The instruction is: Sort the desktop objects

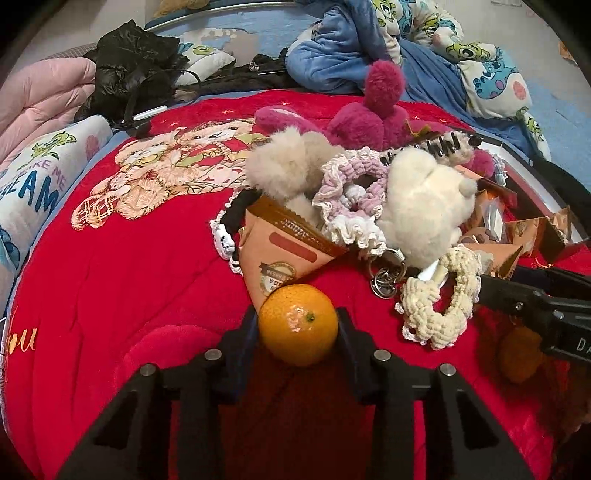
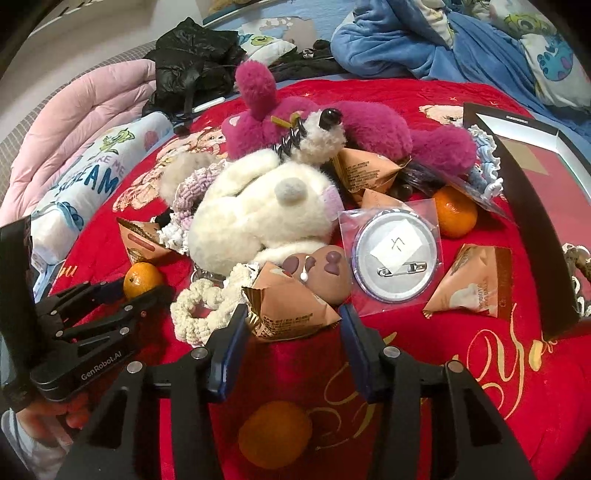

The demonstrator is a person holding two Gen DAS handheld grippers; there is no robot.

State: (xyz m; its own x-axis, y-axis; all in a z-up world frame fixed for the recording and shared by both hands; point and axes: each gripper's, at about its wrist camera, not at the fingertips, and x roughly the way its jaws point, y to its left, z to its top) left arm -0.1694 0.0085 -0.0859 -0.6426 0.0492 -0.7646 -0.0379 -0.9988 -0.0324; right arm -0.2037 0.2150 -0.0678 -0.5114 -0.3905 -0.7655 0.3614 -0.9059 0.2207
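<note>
Bed surface throughout. Red plush blanket with teddy-bear print and gold script covers the middle. Pink quilted comforter bunched at far left. Cartoon-print pillow beside it. Black jacket heaped behind. Blue cartoon-print bedding piled at far right. Pale wall beyond. Dim indoor light.
</note>
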